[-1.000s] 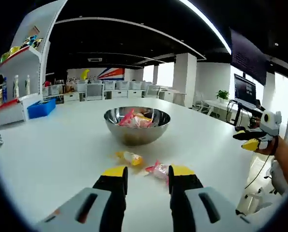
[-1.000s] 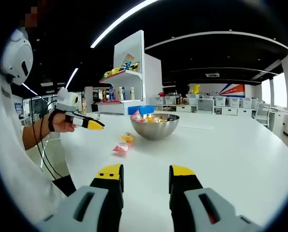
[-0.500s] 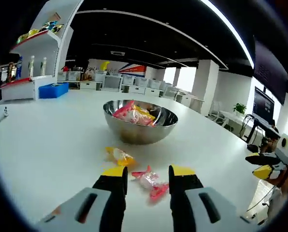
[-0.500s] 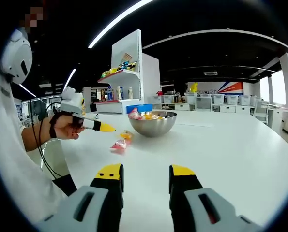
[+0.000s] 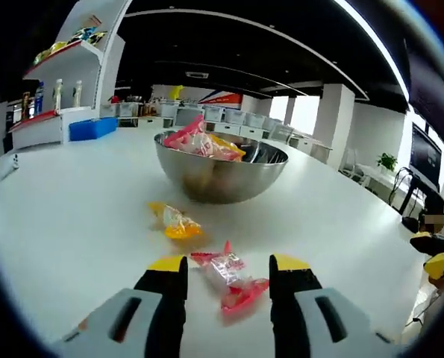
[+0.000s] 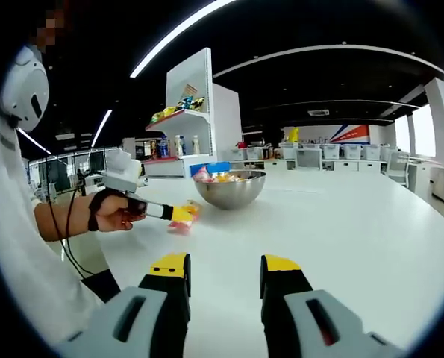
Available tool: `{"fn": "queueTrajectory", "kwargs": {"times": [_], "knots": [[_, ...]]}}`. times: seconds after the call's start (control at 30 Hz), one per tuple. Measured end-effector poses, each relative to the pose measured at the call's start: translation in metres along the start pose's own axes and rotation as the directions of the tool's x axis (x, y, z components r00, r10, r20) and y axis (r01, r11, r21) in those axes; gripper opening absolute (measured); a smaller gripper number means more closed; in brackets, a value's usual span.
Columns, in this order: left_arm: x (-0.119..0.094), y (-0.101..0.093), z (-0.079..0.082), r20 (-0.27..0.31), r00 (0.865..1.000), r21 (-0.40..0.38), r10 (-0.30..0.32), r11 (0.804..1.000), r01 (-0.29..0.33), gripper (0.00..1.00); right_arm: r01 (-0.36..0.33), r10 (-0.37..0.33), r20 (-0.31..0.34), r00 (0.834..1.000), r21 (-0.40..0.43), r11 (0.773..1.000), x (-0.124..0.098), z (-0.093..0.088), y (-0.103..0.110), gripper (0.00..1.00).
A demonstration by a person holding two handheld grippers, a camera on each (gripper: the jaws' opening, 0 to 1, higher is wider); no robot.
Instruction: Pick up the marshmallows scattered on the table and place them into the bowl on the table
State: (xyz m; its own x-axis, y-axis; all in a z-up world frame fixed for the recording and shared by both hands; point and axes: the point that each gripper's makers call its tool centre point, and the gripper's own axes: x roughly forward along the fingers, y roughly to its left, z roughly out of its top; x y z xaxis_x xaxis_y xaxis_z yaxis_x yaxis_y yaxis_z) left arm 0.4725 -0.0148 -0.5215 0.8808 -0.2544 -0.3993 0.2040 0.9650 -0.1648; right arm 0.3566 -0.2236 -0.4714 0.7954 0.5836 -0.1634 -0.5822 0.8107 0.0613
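A pink-wrapped marshmallow (image 5: 230,278) lies on the white table (image 5: 72,224) between the yellow tips of my open left gripper (image 5: 229,265). A yellow-wrapped marshmallow (image 5: 175,222) lies a little farther on, in front of the steel bowl (image 5: 220,171), which holds several wrapped marshmallows. In the right gripper view the left gripper (image 6: 178,214), held by a hand, reaches down at the marshmallows (image 6: 186,221) left of the bowl (image 6: 231,190). My right gripper (image 6: 224,265) is open over bare table, with nothing between its fingers.
White shelving (image 5: 61,82) with bottles and packets stands at the back left, with a blue bin (image 5: 92,128) beside it. Desks, chairs and monitors (image 5: 424,156) lie beyond the table's right edge. A person's white sleeve (image 6: 13,246) fills the left of the right gripper view.
My left gripper has moved forward and down, so the pink marshmallow now lies between its tips and the bowl looms larger. The right gripper has hardly moved.
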Motion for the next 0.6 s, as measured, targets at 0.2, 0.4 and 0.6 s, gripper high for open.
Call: {"fn": "queueTrajectory", "kwargs": {"times": [0.2, 0.4, 0.6], "knots": [[0.006, -0.003, -0.007, -0.021, 1.0, 0.02, -0.009, 1.0, 0.01, 0.45, 0.005, -0.005, 0.009, 1.0, 0.007, 1.0, -0.002, 0.0, -0.002, 0.37], [0.007, 0.003, -0.006, -0.028, 1.0, 0.019, 0.006, 1.0, -0.005, 0.31, 0.014, -0.014, 0.016, 1.0, 0.011, 1.0, -0.006, 0.0, -0.007, 0.37], [0.007, 0.006, -0.007, -0.019, 1.0, 0.038, 0.003, 0.999, -0.002, 0.22, 0.021, -0.022, 0.01, 1.0, 0.018, 1.0, -0.006, -0.003, -0.01, 0.37]]}}
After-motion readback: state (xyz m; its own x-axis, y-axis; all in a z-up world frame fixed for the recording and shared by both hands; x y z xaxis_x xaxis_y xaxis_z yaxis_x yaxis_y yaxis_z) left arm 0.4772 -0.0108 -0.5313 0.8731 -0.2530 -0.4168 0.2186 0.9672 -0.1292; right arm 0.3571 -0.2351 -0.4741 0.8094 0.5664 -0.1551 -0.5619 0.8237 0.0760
